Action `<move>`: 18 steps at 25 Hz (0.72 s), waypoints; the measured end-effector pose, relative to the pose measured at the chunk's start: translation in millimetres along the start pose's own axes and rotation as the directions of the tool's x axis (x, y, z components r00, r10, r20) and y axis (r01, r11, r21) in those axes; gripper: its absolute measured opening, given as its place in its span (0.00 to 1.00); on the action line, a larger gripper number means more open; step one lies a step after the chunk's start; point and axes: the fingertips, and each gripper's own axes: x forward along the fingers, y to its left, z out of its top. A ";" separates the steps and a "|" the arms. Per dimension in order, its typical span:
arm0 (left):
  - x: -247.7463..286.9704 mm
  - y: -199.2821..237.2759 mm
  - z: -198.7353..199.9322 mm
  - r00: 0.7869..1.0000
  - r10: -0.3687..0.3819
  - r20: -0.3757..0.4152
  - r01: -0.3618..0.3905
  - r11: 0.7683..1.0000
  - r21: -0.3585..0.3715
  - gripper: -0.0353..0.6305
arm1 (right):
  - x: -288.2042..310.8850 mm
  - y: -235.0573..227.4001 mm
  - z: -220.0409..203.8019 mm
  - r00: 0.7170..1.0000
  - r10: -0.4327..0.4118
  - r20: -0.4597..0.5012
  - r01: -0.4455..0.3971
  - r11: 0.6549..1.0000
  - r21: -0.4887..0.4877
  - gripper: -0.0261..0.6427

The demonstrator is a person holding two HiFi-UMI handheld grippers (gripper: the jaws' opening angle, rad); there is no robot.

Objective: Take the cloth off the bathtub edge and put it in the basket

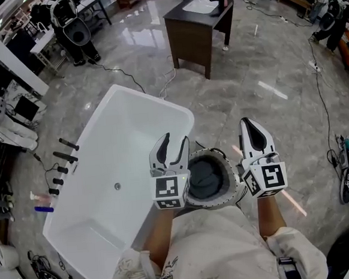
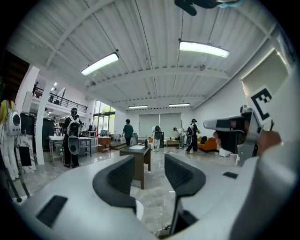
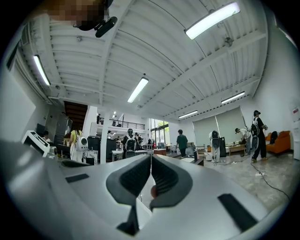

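Two claws (image 1: 176,139) (image 1: 249,127), one basket (image 1: 229,183), one bathtub (image 1: 130,95)

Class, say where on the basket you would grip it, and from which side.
Probably grip the basket by its rim, from above, one jaw inside and one outside. It stands upright, mouth up, with a thin wall, and the cloth lies in its middle.

My left hand-held gripper (image 1: 175,143) covers the left rim of the basket (image 1: 227,172); my sleeve (image 1: 149,261) hides the near edge of the bathtub (image 1: 132,139).
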 end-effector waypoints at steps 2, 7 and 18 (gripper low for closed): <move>-1.1 -1.0 15.2 0.999 -0.010 0.034 0.010 1.000 0.003 0.35 | 0.0 1.3 4.6 1.000 0.003 0.013 -0.003 1.000 -0.005 0.02; -7.3 -4.1 47.0 0.993 -0.005 0.114 0.001 0.999 0.037 0.34 | -2.5 5.5 15.6 0.999 0.013 0.040 -0.012 0.999 -0.038 0.02; -19.4 -1.4 66.1 0.987 -0.024 0.159 0.016 0.999 0.049 0.28 | -3.5 13.7 20.5 0.998 0.013 0.055 -0.011 0.999 -0.048 0.02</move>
